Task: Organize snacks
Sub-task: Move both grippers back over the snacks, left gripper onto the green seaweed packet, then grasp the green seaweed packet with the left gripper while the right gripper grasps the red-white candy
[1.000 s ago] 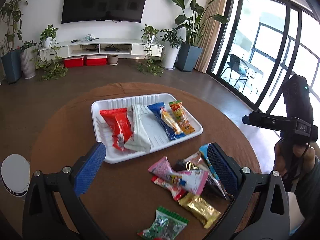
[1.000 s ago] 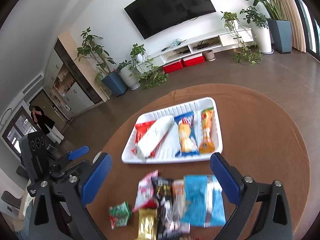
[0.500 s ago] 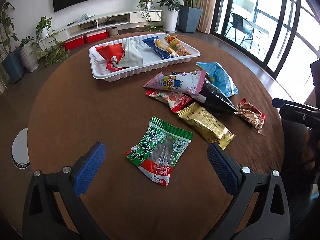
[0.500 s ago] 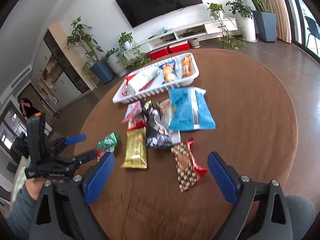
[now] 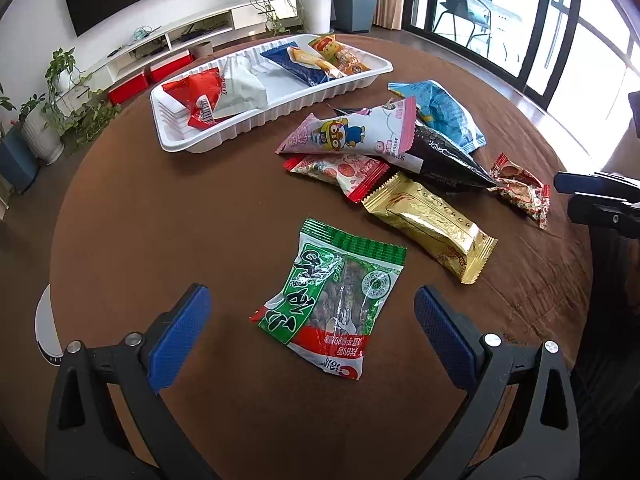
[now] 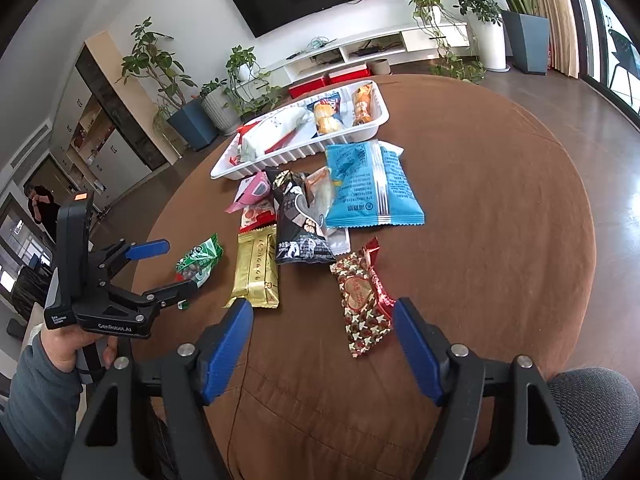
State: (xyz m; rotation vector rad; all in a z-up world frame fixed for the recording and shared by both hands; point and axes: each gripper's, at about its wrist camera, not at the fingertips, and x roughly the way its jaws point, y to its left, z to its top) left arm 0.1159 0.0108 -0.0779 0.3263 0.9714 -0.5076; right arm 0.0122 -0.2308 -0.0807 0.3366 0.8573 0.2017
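Broadly, a round brown bench carries every item. White ribbed tray at the far side, holding a red packet, a white packet, a blue packet and an orange packet side by side. Left tool, jaws spread wide and gripping nothing, hovering with its blue pads either side of the green snack packet, which lies flat on the bench, apart from the rest. Right tool, likewise released and empty, poised low over the near bench edge; the red heart-patterned packet lies just ahead, close to its right pad. Light-blue bag, the largest loose item, just beside the tray. Black packet, overlapping the light-blue bag's left edge. Gold packet, between the green packet and the black one, touching the black one in the right wrist view. Pink cartoon packet, resting across the black packet and a red-and-white packet. All loose snacks sit outside the tray, on the near half of the bench.
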